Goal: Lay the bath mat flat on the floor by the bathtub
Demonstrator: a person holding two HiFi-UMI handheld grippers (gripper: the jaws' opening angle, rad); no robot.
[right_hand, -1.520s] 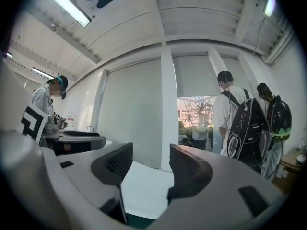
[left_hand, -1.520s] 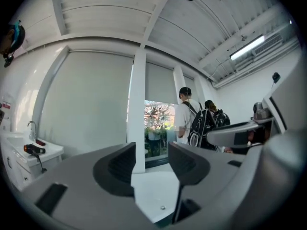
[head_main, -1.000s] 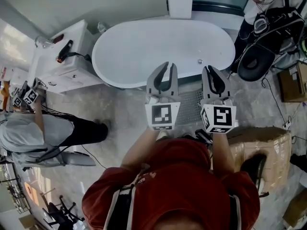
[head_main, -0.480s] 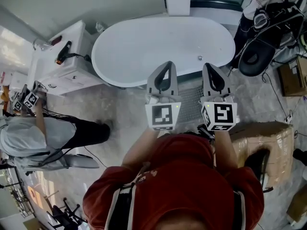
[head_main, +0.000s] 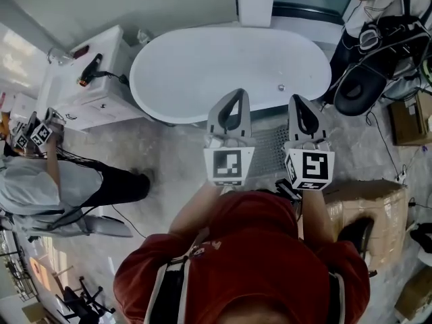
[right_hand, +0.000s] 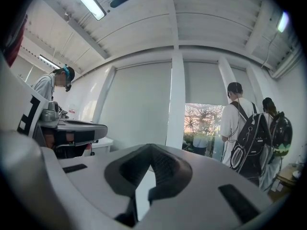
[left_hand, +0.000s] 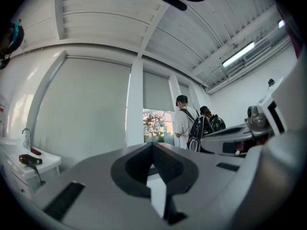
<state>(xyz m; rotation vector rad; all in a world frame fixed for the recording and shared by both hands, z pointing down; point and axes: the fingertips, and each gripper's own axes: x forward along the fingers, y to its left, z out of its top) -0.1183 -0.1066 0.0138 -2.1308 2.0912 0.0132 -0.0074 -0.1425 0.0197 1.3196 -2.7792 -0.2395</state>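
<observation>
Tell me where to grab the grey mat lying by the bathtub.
Probably the near edge of the grey mat, coming in low from the person's side. It lies flat on the floor with the bathtub close behind its far edge, so only that thin free edge offers a hold.

Bathtub (head_main: 229, 66) lies crosswise ahead of me. Cabinet (head_main: 101, 103) stands to its left, with a hair dryer (head_main: 91, 71) on top. My left gripper (head_main: 234, 93) and right gripper (head_main: 298, 100) are side by side before the tub's near rim. Mat (head_main: 270, 148) is on the floor between them, beside the tub. Cardboard box (head_main: 368, 204) is at my right, backpack (head_main: 361, 86) right of the tub.
</observation>
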